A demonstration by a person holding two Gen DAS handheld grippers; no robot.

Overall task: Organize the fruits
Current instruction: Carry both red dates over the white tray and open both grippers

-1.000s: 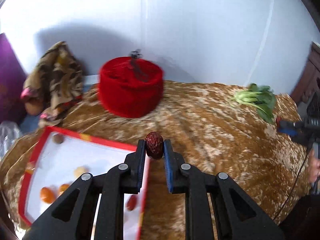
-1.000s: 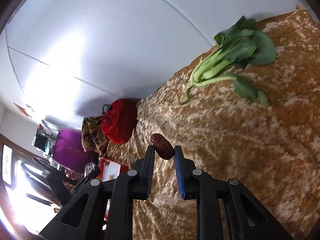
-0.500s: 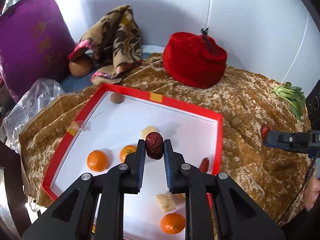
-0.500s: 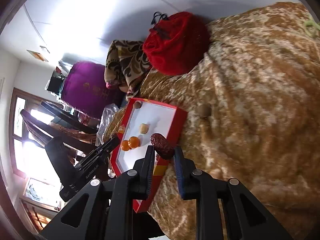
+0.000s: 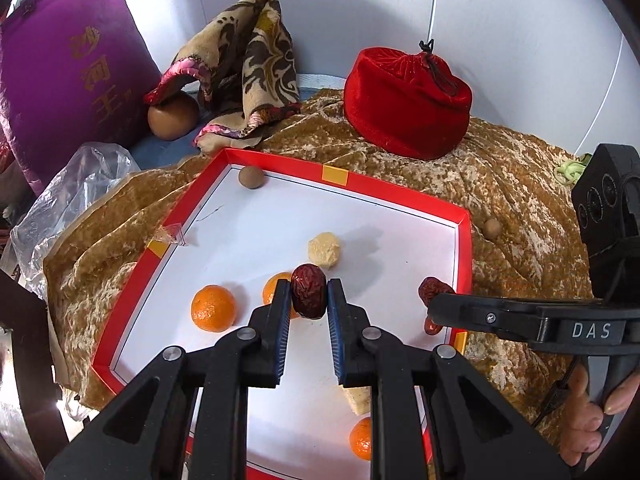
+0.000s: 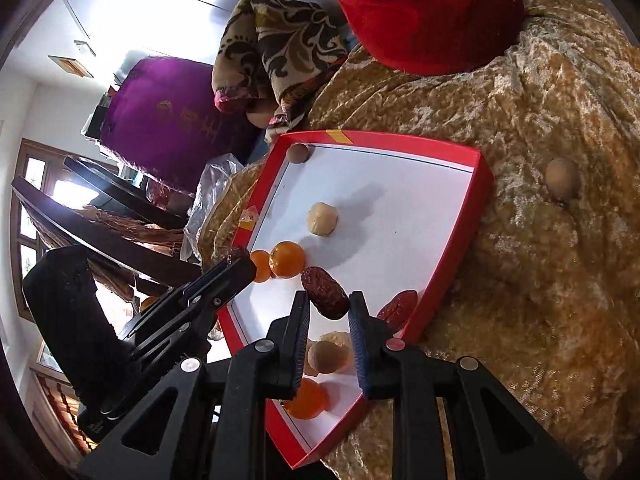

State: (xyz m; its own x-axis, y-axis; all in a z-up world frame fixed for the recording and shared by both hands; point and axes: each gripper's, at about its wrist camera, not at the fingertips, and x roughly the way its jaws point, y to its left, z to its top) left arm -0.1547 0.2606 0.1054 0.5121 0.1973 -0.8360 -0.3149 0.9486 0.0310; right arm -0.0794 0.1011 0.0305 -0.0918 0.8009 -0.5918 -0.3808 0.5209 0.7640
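From the left wrist view I read "DAS" in pale capitals on the black side of the right gripper (image 5: 436, 300), near its handle. The purple cushion (image 5: 68, 64) carries gold Chinese characters in a vertical column; the lowest looks like "王", the upper ones I cannot make out. In the right wrist view the same gold marks on the cushion are too blurred to read. I find no other legible text.

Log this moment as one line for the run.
left gripper: shut on red date | right gripper: opening, second date between pads | both above red tray
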